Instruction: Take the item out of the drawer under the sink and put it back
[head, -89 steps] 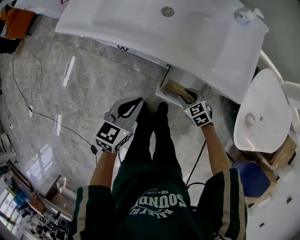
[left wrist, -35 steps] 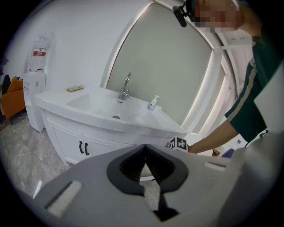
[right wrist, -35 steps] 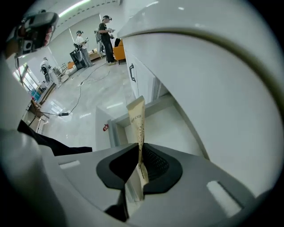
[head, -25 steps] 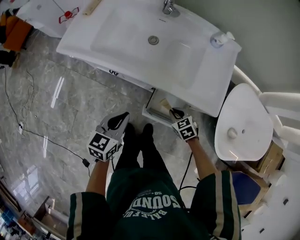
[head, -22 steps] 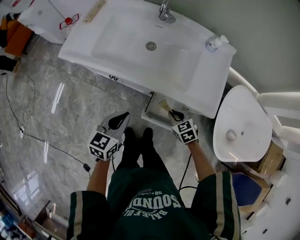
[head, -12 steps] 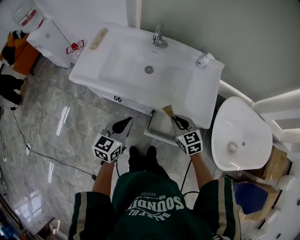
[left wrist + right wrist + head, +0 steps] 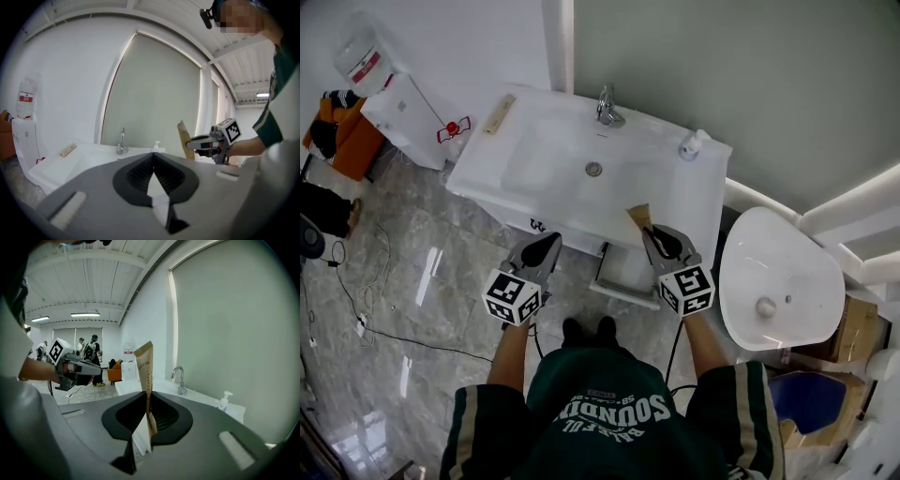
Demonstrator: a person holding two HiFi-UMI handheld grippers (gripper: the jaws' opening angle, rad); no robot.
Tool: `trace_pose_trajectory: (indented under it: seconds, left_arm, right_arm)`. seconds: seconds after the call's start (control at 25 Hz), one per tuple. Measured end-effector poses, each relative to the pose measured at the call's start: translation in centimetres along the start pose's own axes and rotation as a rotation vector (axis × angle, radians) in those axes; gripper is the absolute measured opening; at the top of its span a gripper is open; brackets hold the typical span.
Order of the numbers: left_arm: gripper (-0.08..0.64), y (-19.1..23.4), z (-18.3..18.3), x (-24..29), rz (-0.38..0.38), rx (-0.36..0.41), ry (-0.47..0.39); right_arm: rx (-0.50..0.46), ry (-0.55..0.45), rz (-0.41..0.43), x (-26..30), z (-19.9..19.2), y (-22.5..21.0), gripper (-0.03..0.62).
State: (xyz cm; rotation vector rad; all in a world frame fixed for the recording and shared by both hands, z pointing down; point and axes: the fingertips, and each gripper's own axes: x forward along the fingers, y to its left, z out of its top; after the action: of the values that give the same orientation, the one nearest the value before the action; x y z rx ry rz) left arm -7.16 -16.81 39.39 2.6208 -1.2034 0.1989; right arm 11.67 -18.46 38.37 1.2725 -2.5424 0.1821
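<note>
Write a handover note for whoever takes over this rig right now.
Left gripper: jaws shut, empty, held up in front of the sink.
Right gripper: jaws shut on the brown packet, which stands upright at about sink height.
Drawer: open, under the sink's right end.
Done: the packet is out of the drawer.
Left: lower the packet back into the drawer and release it.
</note>
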Motion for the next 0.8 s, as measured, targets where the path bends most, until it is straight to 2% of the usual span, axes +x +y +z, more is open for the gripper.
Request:
trace_pose_trajectory:
  seconds: [0.8]
  left_arm:
    - [0.051,-0.8,0.3,-1.5,-0.014,0.008,-0.008]
  right_arm:
    - [-0.002,-0.008,0.017,-1.0,0.6,2.0,0.035]
